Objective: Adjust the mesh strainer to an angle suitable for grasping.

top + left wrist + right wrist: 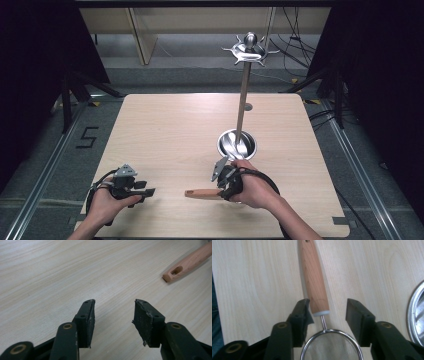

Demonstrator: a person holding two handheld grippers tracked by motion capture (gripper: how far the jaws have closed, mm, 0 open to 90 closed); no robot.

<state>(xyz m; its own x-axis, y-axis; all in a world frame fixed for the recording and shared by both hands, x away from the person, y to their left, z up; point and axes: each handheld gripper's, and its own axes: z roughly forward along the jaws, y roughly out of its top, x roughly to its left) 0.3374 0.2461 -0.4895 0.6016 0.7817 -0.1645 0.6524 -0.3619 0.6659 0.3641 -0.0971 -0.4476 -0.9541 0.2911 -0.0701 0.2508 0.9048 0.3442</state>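
Right gripper [327,312] – jaws spread – straddles the strainer [317,290] where handle meets wire neck, beside the steel bowl [237,143]. Left gripper [113,315], jaws also spread, hovers over bare table [50,277].

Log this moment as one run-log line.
right hand-held gripper: open, jaws straddling strainer handle end | left hand-held gripper: open, idle over table | strainer: lying flat beside steel bowl

Both forearms reach in from the near edge. The left gripper [145,191] sits low at the near left, jaws spread wide and pointing right. The right gripper [218,188], gripped by the right hand [252,189], points left, jaws apart.
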